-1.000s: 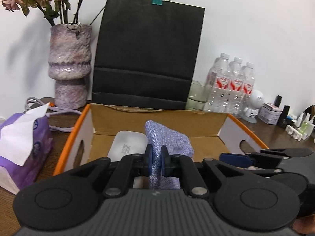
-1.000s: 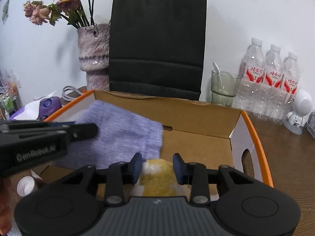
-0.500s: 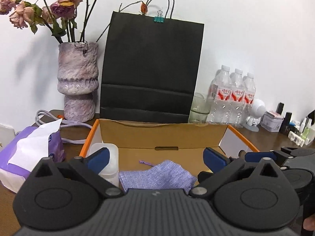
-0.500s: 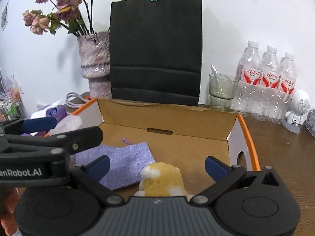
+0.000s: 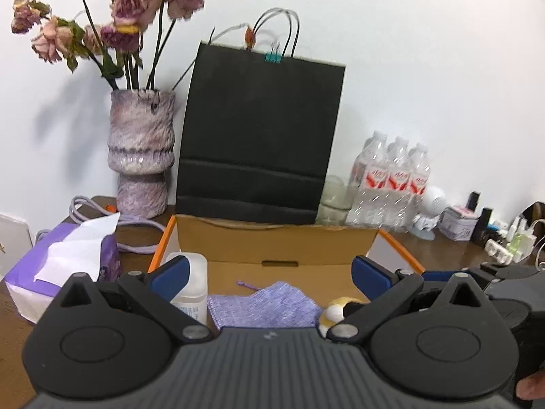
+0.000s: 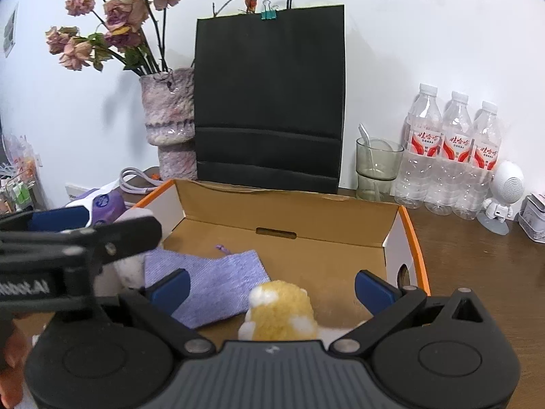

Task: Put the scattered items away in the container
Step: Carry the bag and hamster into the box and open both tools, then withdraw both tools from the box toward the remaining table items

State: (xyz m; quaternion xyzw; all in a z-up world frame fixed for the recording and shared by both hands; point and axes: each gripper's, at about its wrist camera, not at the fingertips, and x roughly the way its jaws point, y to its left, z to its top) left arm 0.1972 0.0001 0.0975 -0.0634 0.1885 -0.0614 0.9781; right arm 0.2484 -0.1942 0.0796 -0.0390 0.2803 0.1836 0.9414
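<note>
Right wrist: "Robot.AI" on left gripper (image 6: 61, 230)

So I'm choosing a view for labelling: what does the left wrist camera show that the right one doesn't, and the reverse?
Only the left wrist view shows the small cosmetic bottles at the far right and the whole tissue pack. Only the right wrist view shows the spoon in the glass and the box's side hole. Both show the cardboard box, purple pouch, yellow plush toy, black bag and open tongs.
</note>
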